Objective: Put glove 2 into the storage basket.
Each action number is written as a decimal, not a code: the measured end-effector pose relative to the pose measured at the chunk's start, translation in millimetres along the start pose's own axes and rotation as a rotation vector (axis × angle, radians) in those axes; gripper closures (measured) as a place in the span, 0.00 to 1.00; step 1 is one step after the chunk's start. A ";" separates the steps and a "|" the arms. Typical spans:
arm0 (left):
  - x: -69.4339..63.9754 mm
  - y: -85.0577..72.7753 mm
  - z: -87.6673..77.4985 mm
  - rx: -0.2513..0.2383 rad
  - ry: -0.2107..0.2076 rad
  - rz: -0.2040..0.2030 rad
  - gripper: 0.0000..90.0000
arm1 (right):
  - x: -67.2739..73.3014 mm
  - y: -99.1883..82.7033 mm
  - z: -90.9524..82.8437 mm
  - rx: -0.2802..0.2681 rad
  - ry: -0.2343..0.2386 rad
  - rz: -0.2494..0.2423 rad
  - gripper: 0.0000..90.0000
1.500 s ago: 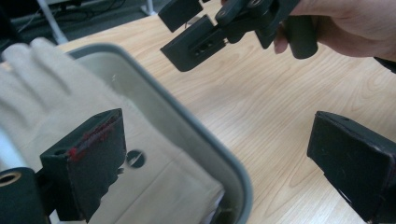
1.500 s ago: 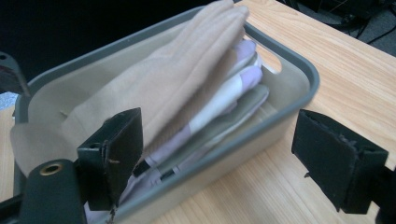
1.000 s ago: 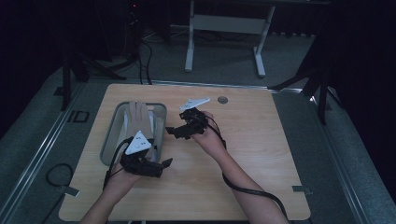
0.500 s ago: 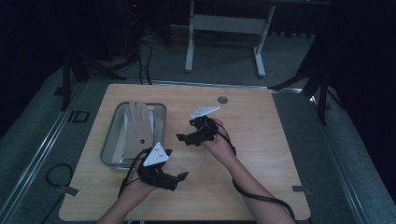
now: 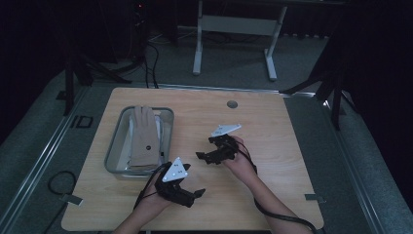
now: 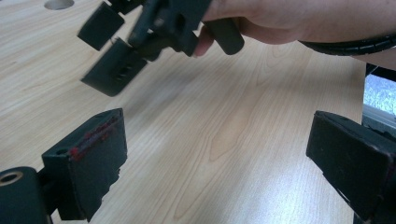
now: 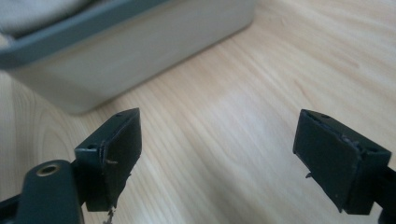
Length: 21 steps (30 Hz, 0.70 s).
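A grey metal tray [image 5: 113,146] stands on the left part of the wooden table, and a beige glove [image 5: 142,135] lies on top of other pale cloth inside it. My left gripper [image 5: 195,196] hovers near the table's front edge, just right of the tray's near corner. In its own view the left gripper [image 6: 219,154] is open and empty over bare wood. My right gripper [image 5: 204,158] is at mid-table, pointing left toward the tray. It too is open and empty [image 7: 226,149], facing the tray's side wall [image 7: 140,51]. The left gripper view also shows the right gripper [image 6: 109,46] and the hand holding it.
A round cable hole [image 5: 232,104] sits near the table's far edge. Bare wood spreads right of the grippers to the table's right edge [image 5: 299,161]. Cables trail from both grippers over the front edge. A dark floor with stands surrounds the table.
Both grippers have drawn back from the tray toward the near side and to the right. The left one left the tray's front end. Both remain empty.
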State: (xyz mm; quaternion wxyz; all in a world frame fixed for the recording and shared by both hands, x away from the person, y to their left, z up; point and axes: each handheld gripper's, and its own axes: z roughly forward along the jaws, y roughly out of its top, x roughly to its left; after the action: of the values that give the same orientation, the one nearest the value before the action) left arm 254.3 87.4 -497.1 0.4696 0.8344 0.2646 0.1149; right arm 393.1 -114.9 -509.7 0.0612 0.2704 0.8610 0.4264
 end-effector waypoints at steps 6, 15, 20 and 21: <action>-3.8 -4.9 11.3 -0.001 -0.015 0.018 0.06 | -5.4 -21.1 -6.2 -0.024 -0.002 0.013 0.16; -8.8 -8.6 25.9 0.023 -0.046 0.030 0.06 | -8.6 -44.2 -19.2 -0.041 -0.021 -0.008 0.16; -10.6 -9.7 31.0 0.025 -0.060 0.030 0.06 | -9.2 -56.6 -25.4 -0.029 -0.029 -0.007 0.16; -10.7 -10.2 31.8 0.027 -0.061 0.035 0.06 | -9.1 -59.4 -26.4 -0.027 -0.030 -0.007 0.16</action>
State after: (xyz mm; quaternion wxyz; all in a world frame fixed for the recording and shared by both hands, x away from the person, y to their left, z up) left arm 256.0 62.9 -522.1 0.4641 0.8483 0.2369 0.0940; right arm 367.3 -167.2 -539.7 0.0793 0.2727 0.8551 0.4337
